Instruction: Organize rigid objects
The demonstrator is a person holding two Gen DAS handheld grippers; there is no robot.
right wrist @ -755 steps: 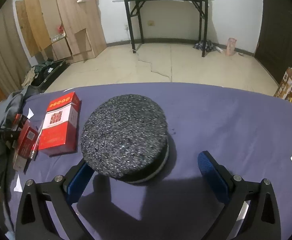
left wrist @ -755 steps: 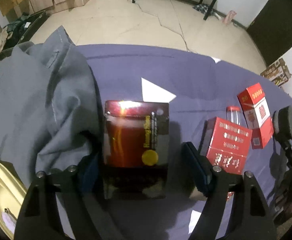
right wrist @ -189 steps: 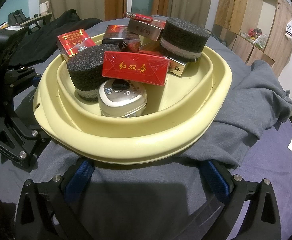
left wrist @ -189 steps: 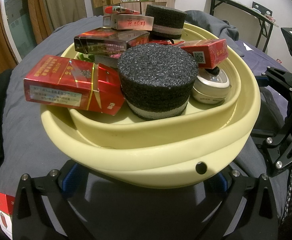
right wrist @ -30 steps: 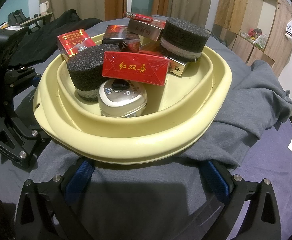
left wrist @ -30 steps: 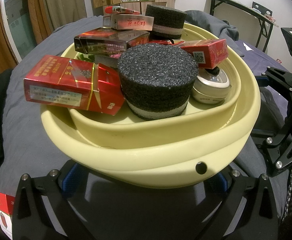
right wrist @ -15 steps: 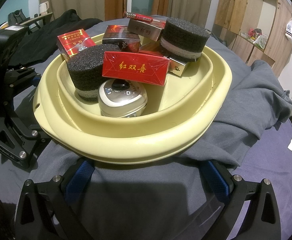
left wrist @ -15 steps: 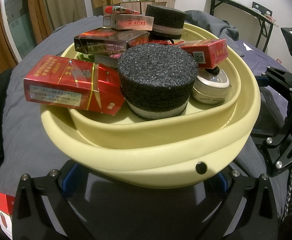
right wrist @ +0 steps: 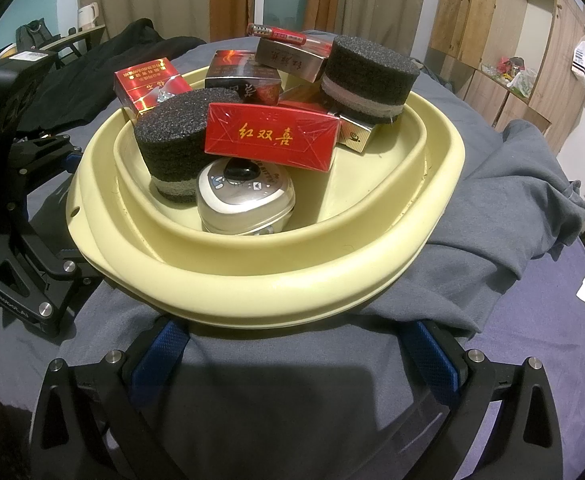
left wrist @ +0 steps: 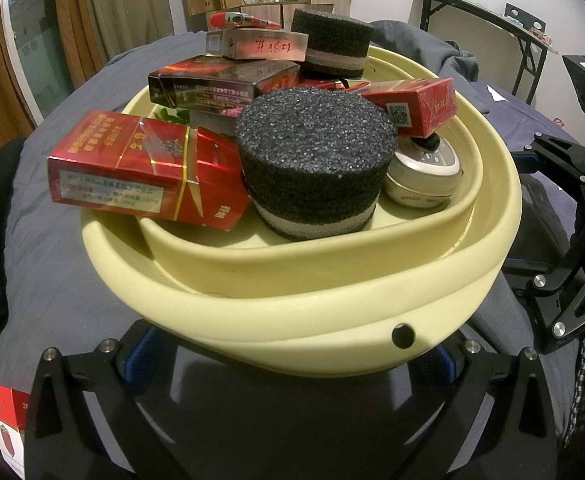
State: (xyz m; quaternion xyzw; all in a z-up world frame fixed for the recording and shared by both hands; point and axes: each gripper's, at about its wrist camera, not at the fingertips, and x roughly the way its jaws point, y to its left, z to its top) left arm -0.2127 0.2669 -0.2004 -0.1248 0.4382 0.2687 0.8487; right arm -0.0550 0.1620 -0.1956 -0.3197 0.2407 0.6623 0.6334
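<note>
Basin: the yellow basin (left wrist: 292, 304) is filling mid-frame, just above my spread fingers.
Grippers: I'm keeping my left gripper (left wrist: 288, 354) and right gripper (right wrist: 292, 354) wide, holding nothing.

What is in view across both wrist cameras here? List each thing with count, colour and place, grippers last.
round plastic basin: one, pale yellow, on the grey cloth.
black foam discs: two, each with a pale band, in the basin.
cigarette packs: several, mostly red, piled in the basin; exact count unclear.
slim lighter: one, red, on top of the pile.
rounded metal tin: one, silver, at the basin's bottom.
crumpled cloth: one, grey, under and beside the basin.
small box: one, red and white, lower left of the left view.
left gripper: open, below the basin's rim.
right gripper: open, below the basin's rim.
</note>
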